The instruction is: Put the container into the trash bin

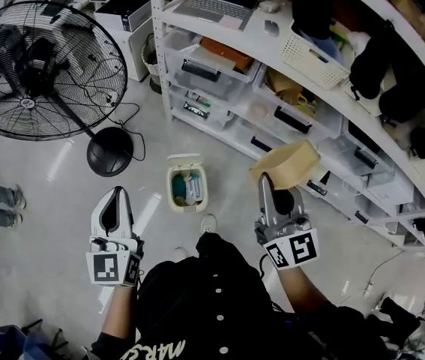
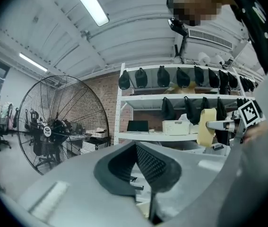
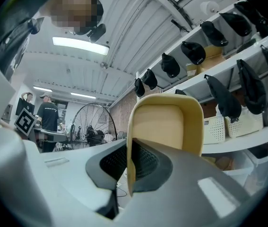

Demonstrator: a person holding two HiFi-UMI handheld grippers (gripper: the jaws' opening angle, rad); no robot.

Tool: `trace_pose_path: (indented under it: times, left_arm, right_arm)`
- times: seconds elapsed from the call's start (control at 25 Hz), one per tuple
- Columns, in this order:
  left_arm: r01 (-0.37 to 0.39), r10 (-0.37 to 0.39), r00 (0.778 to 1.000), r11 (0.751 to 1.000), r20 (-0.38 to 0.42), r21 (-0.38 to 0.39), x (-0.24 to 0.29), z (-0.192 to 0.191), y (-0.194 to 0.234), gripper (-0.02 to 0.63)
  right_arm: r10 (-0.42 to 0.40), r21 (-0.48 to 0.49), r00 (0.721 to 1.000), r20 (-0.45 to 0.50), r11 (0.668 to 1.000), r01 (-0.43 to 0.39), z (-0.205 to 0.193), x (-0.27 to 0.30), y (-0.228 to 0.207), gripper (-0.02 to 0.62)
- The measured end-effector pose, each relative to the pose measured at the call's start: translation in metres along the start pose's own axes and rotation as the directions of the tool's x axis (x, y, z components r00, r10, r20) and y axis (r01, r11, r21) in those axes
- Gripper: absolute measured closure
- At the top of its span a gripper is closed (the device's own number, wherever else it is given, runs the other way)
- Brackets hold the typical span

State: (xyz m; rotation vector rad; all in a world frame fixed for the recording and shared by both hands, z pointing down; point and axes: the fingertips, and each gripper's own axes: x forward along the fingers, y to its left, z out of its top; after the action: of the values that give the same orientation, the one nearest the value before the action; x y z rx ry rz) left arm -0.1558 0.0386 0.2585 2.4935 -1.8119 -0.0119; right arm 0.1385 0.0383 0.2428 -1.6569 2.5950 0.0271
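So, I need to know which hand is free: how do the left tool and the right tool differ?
The right tool is shut on the wall of the tan container; the left tool is shut on nothing. In the head view the right tool is beside the shelving, the left tool over the floor. Both point level and carry a marker cube.

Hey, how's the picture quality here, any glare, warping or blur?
Head view: even light and sharp, though the shelving bows toward the right edge. Left gripper view: fisheye with black corners, the ceiling light blown out, the left claw soft up close. Right gripper view: same fisheye, a glaring lamp, the container clear in the right claw.
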Motion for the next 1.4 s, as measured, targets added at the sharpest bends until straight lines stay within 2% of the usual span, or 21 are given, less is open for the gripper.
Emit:
trace_pose_path:
  times: [0.4,0.84,1.24,1.4]
  left_arm:
    - [-0.007,0.007,1.000,1.000,0.014,0.025,0.055,0.016,-0.007,0.606]
    - [-0.064,0.065,0.997,0.998,0.031,-0.023,0.091,0.027,-0.024,0.606]
    - [-0.054,0.056,0.997,0.998,0.046,-0.031,0.100,0.029,-0.014,0.606]
    - [-0.049,0.049,0.999,0.999,-0.014,0.001,0.096,0.017,0.003,0.606]
  right_arm:
    - [0.027,0.003,0.999,0.022,1.000,-0.027,0.009,0.042,-0.040,0.572]
    - [0.071,-0.001,0.997,0.019,0.997,-0.071,0.009,0.065,-0.074,0.572]
    - [0.083,-0.006,0.997,-0.004,0.997,-0.083,0.002,0.083,-0.071,0.572]
    - [0.082,-0.013,0.996,-0.027,0.997,-0.083,-0.004,0.090,-0.058,0.572]
